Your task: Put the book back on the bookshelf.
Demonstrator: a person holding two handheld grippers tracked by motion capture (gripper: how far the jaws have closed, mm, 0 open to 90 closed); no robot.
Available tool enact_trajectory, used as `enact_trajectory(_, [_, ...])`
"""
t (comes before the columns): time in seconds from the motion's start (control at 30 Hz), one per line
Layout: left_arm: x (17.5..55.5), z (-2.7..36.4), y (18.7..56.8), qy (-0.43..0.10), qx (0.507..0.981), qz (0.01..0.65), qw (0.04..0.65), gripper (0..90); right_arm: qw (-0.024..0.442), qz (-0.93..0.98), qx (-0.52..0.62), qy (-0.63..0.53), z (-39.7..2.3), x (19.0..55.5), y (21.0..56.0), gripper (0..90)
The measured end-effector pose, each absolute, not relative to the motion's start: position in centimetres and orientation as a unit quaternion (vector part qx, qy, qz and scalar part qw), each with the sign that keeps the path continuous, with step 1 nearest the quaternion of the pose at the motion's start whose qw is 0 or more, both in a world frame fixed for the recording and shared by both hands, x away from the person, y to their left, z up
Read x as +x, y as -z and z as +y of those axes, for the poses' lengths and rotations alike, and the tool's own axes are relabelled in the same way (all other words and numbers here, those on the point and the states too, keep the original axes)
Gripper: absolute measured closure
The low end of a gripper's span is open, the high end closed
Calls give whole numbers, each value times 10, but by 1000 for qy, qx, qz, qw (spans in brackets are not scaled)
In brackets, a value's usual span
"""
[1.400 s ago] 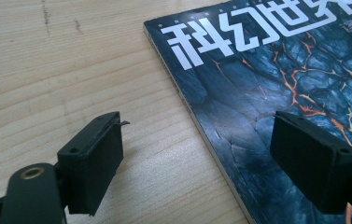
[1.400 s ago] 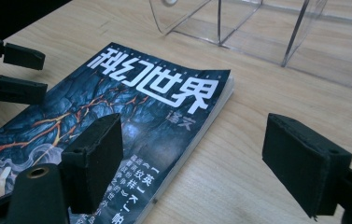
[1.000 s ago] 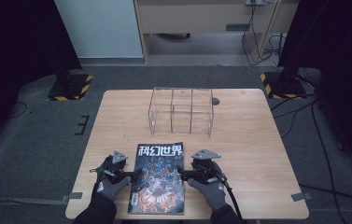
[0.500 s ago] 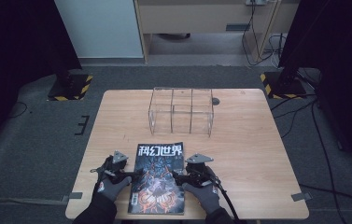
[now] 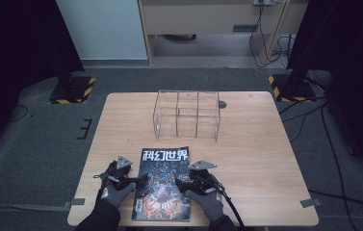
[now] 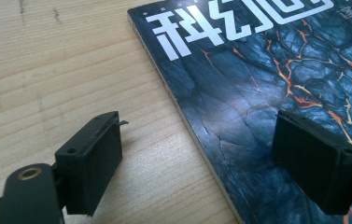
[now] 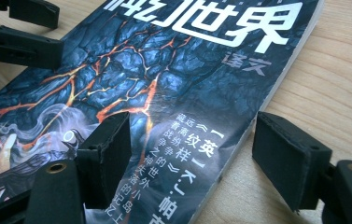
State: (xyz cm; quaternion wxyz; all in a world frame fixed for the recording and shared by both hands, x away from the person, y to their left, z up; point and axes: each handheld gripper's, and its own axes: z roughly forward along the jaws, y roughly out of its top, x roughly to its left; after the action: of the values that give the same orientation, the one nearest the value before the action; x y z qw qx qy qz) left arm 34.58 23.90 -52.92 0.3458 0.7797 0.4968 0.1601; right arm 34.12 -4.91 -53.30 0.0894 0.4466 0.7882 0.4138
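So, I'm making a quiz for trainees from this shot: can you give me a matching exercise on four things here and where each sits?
Things:
1. magazine
2. clear rack
3. left gripper
4. right gripper

Places:
A. straddling the magazine's right edge
B. middle of the table, far side
C. flat at the near edge
D. straddling the magazine's left edge

Pairs: 1-C, 2-B, 3-D, 4-A

The magazine (image 7: 178,79) is showing a glossy paper cover, catching light. The tabletop (image 6: 61,84) is looking like pale, matt wood grain, and the black fingers (image 7: 288,156) are seeming matt, perhaps rubbery plastic.
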Motion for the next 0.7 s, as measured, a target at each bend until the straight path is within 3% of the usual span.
enact_trajectory(0.7, [343, 232, 529, -152, 785, 488, 351, 182, 88, 779, 461, -415, -49, 340, 533, 288])
